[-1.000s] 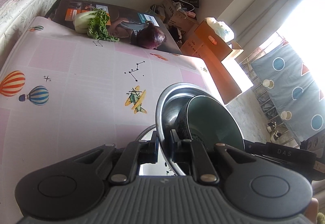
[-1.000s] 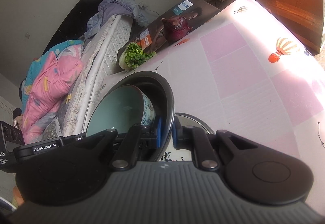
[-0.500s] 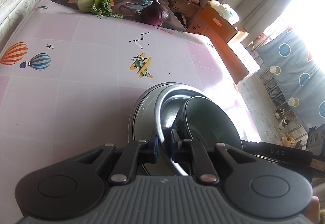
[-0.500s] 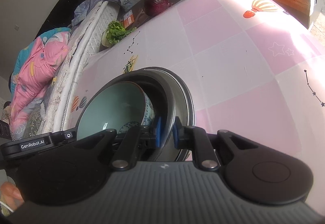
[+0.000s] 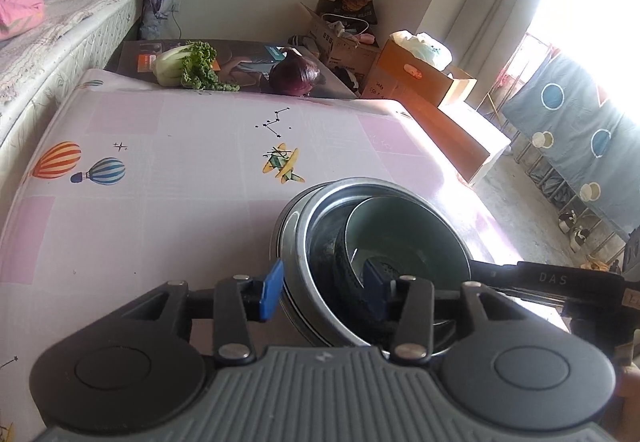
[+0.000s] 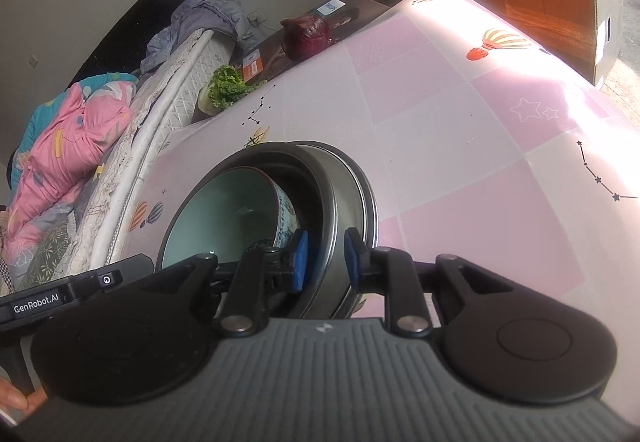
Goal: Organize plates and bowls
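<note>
I am opening both my left gripper (image 5: 322,288) and right gripper (image 6: 323,260) off the steel bowl (image 5: 312,242) rim, because the stack is now resting on the table (image 5: 160,201)

Left wrist view: looked down along its own fingers, close over the nested steel bowls (image 5: 320,226) on the pink patterned tablecloth (image 5: 168,201), facing the far wall and bright window.
Right wrist view: looked from the opposite side, equally close, facing the bed.
Shared: the bowls, leafy green cabbage (image 5: 188,65) (image 6: 226,87), and probably a round purple cabbage (image 5: 294,75) (image 6: 306,35).
</note>
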A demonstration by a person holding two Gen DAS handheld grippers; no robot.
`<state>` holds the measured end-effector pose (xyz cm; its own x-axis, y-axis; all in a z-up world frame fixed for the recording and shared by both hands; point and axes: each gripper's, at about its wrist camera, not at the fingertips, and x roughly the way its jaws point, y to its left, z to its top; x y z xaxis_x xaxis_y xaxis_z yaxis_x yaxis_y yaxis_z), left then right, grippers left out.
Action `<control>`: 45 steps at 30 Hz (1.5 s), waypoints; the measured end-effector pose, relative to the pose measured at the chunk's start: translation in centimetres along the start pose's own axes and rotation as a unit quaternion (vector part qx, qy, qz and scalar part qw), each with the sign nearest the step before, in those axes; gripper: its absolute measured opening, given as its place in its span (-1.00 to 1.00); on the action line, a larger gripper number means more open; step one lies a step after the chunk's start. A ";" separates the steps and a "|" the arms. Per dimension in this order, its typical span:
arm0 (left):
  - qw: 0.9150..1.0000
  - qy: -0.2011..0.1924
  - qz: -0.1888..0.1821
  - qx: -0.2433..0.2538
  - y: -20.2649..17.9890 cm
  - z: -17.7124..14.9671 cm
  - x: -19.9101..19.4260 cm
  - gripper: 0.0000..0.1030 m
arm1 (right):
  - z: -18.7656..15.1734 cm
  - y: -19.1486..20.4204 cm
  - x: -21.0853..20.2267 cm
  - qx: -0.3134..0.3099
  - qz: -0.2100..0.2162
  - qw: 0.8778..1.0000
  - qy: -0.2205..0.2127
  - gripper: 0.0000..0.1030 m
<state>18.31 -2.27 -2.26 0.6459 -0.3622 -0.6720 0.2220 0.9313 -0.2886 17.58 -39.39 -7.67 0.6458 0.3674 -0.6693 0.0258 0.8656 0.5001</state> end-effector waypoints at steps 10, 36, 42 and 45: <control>0.995 -0.070 0.032 0.068 -3.4 -2.9 -6.4 0.82 | -2.7 1.4 -7.8 -0.055 -0.048 0.992 -0.100 0.80; 0.983 -0.051 0.169 0.051 -4.5 -6.1 -8.9 1.00 | -11.1 8.5 -13.1 -0.179 -0.186 0.958 -0.128 0.98; 0.982 -0.022 0.181 0.044 -4.0 -6.3 -7.4 1.00 | -10.4 8.3 -11.7 -0.175 -0.164 0.965 -0.105 0.98; 0.982 -0.022 0.184 0.044 -4.1 -6.3 -7.3 1.00 | -10.0 8.4 -11.1 -0.174 -0.157 0.967 -0.096 0.98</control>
<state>8.10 -3.71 -0.48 0.7254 -0.0007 -0.6884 0.0294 0.9991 0.0300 3.05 -32.84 -1.56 0.7790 0.0259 -0.6265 0.0076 0.9987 0.0508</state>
